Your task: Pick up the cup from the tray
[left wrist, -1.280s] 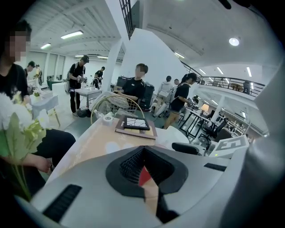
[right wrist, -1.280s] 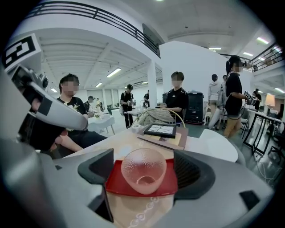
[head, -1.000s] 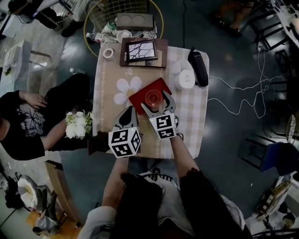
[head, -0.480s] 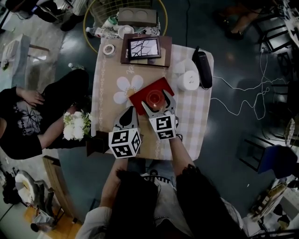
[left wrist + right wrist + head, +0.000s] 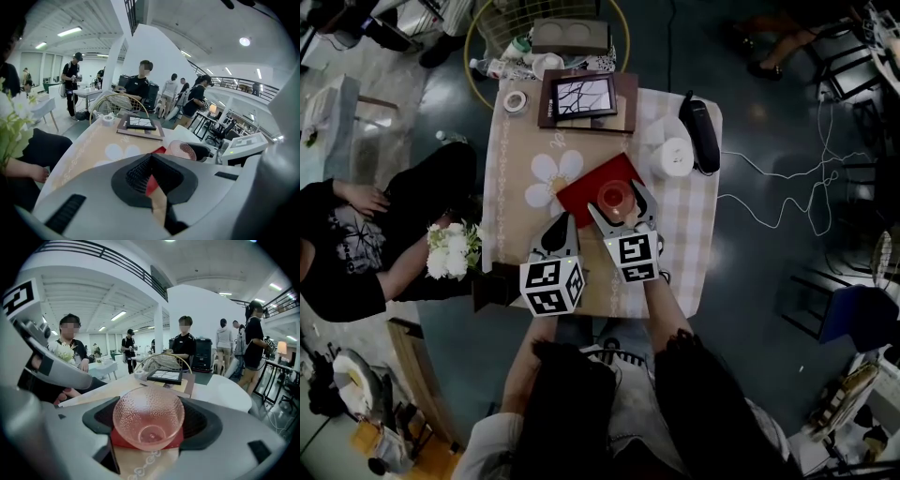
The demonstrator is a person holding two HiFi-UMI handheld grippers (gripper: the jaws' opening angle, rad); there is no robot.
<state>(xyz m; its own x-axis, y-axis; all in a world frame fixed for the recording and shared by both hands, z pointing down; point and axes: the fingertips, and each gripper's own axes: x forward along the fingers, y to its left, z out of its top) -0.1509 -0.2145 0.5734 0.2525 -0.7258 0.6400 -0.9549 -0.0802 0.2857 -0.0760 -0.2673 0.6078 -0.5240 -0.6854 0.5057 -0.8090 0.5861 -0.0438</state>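
A clear pink dimpled glass cup (image 5: pixel 612 197) (image 5: pixel 149 418) stands upright on a red tray (image 5: pixel 592 185) (image 5: pixel 123 439) in the middle of the table. My right gripper (image 5: pixel 617 202) (image 5: pixel 149 422) is open, one jaw on each side of the cup, which rests on the tray. Dark gaps show between the cup and both pads. My left gripper (image 5: pixel 560 225) (image 5: pixel 151 161) is shut and empty, just left of the tray's near corner. In the left gripper view the cup (image 5: pixel 182 150) stands ahead to the right.
A framed picture (image 5: pixel 584 98) lies at the table's far end, with a tape roll (image 5: pixel 517 101) beside it. A white round object (image 5: pixel 675 157) and a black device (image 5: pixel 698 131) sit right of the tray. Flowers (image 5: pixel 455 248) and a seated person (image 5: pixel 356 234) are left of the table.
The right gripper has edged slightly further around the cup. The left gripper stays where it was, and the cup still rests on the tray.
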